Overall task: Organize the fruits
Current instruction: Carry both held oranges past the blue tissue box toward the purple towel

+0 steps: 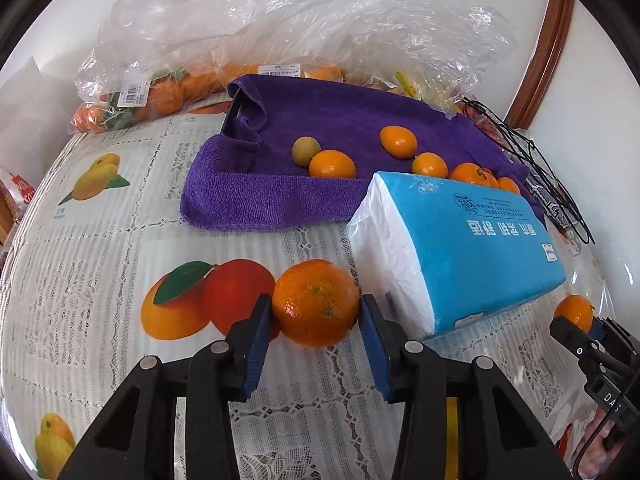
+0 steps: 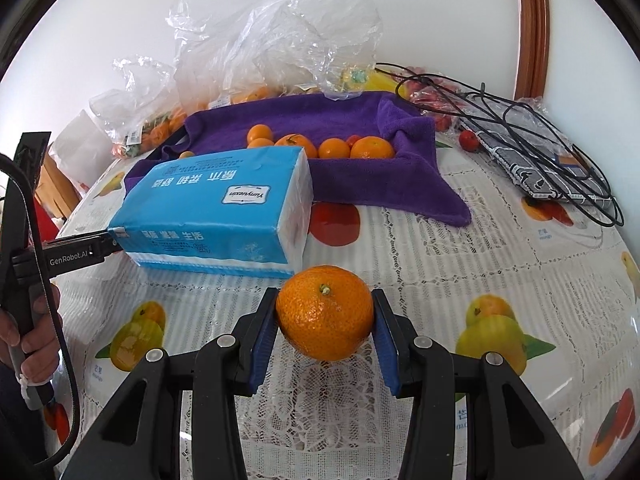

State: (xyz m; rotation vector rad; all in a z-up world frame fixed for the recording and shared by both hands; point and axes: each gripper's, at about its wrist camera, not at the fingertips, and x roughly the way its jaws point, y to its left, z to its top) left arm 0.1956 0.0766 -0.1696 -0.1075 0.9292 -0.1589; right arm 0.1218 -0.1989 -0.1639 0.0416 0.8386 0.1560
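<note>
Here we hold two grippers over a table (image 1: 100, 240) with a fruit-picture cloth on it. Our left gripper (image 1: 315, 314) is closed on the first orange (image 1: 316, 296). Its blue pads (image 1: 258, 332) touch the fruit on both sides, near the middle of the table. We cannot tell if this orange is lifted or sits on the cloth. Our right gripper (image 2: 325, 304) is closed on the second orange (image 2: 325, 324) too, squeezing it from both sides, closer to the near edge of the table. The little stem of that orange points up. A blue tissue pack (image 1: 460, 248) lies on the table between our two grippers, just beside each orange. Behind it, toward the far edge of the table, a purple towel (image 1: 320, 120) lies over something with raised sides. Several small oranges (image 1: 332, 164) rest in the dip of the towel, and one greenish fruit (image 1: 306, 151) touches one of them. Crinkly clear plastic bags (image 1: 240, 20) with more fruit stand along the far edge, against the white wall. Black cables (image 2: 520, 120) lie on a flat packet near the far right corner. From the right gripper's camera we see a hand (image 2: 36, 320) holding the left gripper's handle.
</note>
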